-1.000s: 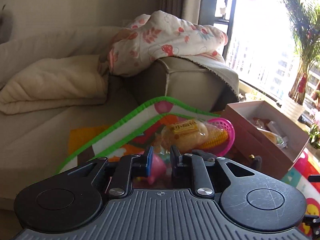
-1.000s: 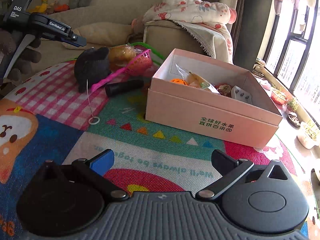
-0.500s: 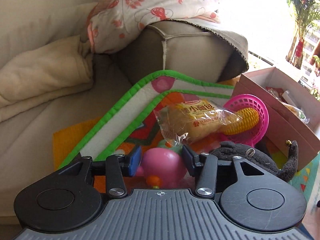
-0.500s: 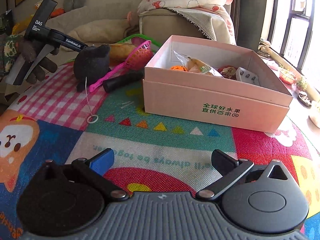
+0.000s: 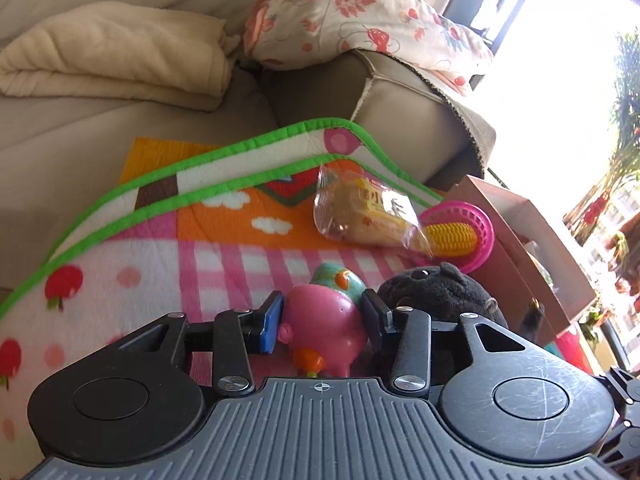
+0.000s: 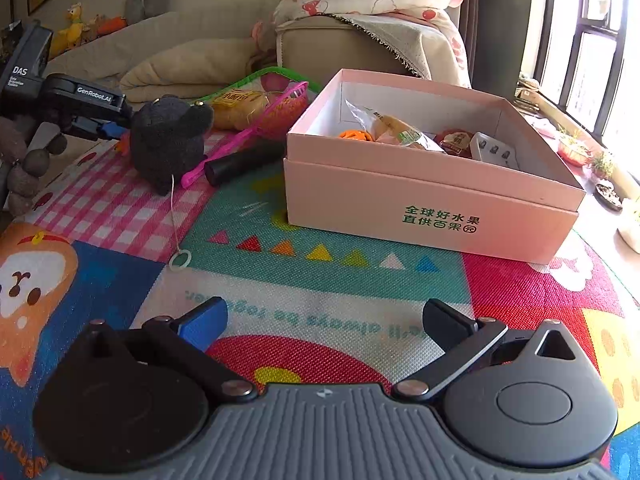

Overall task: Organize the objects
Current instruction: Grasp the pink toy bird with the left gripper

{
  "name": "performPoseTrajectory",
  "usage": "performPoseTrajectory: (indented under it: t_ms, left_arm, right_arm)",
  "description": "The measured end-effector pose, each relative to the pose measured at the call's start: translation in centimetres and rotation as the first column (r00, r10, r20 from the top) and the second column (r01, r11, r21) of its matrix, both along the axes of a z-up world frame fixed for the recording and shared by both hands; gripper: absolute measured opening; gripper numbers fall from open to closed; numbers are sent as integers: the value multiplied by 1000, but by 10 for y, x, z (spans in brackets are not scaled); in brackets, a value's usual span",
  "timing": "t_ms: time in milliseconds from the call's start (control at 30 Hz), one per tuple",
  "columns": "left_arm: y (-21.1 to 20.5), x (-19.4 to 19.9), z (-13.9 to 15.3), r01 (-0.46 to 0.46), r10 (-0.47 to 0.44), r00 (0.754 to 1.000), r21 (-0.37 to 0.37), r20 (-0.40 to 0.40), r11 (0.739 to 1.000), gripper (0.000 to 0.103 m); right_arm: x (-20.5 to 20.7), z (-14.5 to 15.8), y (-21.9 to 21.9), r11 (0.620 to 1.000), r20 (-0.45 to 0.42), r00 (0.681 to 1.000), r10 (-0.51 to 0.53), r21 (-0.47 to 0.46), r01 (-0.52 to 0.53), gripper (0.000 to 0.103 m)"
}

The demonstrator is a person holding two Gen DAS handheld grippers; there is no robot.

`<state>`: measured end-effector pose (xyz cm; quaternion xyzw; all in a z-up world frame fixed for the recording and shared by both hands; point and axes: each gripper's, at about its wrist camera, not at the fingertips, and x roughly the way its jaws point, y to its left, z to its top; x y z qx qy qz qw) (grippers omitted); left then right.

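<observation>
Pink toy [image 5: 325, 330], hollow-plastic look, probably light and stiff, maybe a bit slick on the rounded belly. Sitting on the mat [image 5: 224, 264] right between the left gripper [image 5: 323, 322] pads, blue pad at its 9 o'clock, black pad at its 3; both look about touching, but can't tell if really clamped or just framing it. Best bite likely across the fat middle, not the teal head [image 5: 337, 280] poking out at 12, which would probably squirt loose.

Tight at 3 o'clock: black plush [image 5: 440, 298] just beside the black pad, soft, so a bump only nudges it. Snack bag [image 5: 362, 210] and pink basket [image 5: 460, 234] with corn at 1 o'clock, a bit apart. Open mat from 9 to 11, then the green hem and sofa.

Pink box [image 6: 432, 196] already holding bits, top open, room left near its front wall. Straight up, then over the plush looks the cleanest route.

Right gripper [image 6: 324, 322] spread wide, empty, hovering over bare mat, box at its 1 o'clock.
</observation>
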<state>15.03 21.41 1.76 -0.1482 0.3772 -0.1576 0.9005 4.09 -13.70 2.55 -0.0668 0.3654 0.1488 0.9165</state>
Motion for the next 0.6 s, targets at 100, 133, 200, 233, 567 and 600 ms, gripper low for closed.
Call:
performPoseTrajectory:
  t_ms: [100, 133, 200, 233, 567, 600]
  left_arm:
    - [1, -38, -2, 5, -5, 1000, -14, 9, 1000, 46]
    - [1, -49, -2, 7, -7, 1000, -21, 13, 1000, 46]
    - [2, -73, -2, 19, -18, 1000, -54, 16, 998, 46]
    - [1, -83, -3, 26, -25, 1000, -67, 16, 997, 46]
    - [1, -151, -6, -99, 101, 989, -21, 112, 995, 47]
    - [2, -152, -10, -103, 109, 989, -62, 105, 993, 47]
  right_arm:
    - [-1, 4, 5, 1000, 15, 1000, 7, -8, -6, 103]
    - [-2, 7, 9, 1000, 16, 1000, 22, 1, -22, 103]
    - [-4, 16, 20, 998, 37, 997, 64, 14, -64, 103]
    - [-5, 19, 25, 996, 53, 995, 83, 12, -84, 103]
    - [26, 62, 111, 976, 192, 957, 217, -73, -207, 103]
    - [37, 71, 118, 974, 197, 954, 227, -74, -216, 103]
